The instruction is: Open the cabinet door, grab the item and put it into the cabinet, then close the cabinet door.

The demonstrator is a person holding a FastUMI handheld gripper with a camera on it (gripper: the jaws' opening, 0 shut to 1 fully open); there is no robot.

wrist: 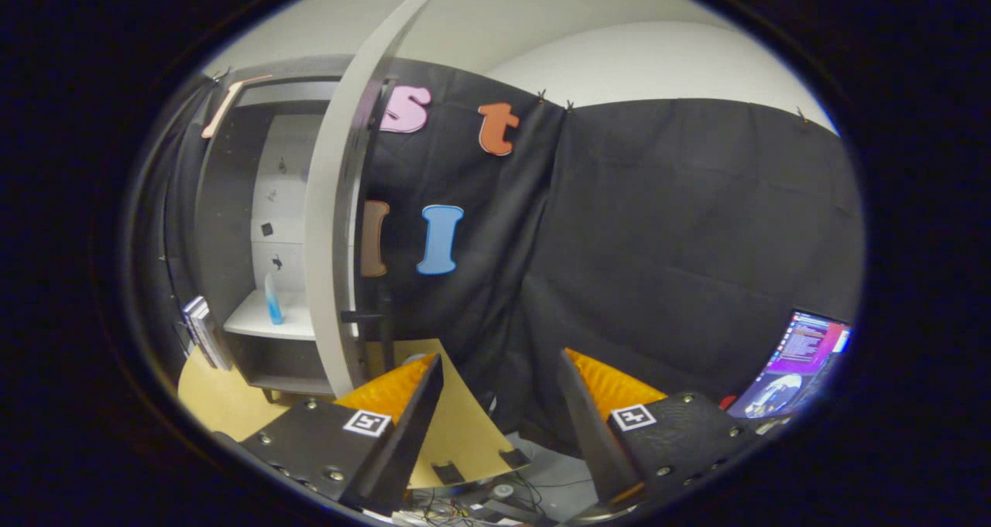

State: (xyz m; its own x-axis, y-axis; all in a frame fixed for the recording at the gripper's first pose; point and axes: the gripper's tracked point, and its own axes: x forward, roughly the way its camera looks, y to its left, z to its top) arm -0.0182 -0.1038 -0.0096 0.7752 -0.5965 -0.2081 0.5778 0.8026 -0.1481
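The cabinet door point(341, 225) stands swung out, seen nearly edge-on, and it covers the right part of the cabinet point(232, 225) interior; its dark handle point(362, 316) juts toward the booth wall at about shelf height. Small dark marks on the pale back panel inside the cabinet are too small to identify. A stack of flat items point(203, 330) leans at the cabinet's left side, cut off and hard to make out. A lit screen point(801, 361) sits at the far right, partly cropped. Cables and floor clutter point(495, 504) below the counter edge are indistinct. The item, a slim blue bottle point(272, 301), stands upright on the white shelf point(267, 322) inside the cabinet, well beyond the tongs point(499, 403) and off to the left of their left finger, behind the door's edge line. The tongs are spread wide with nothing between the fingers point(402, 434); through the gap shows the tan counter point(464, 434) corner and black cloth. The tongs are held level, pointing at the wall right of the cabinet.
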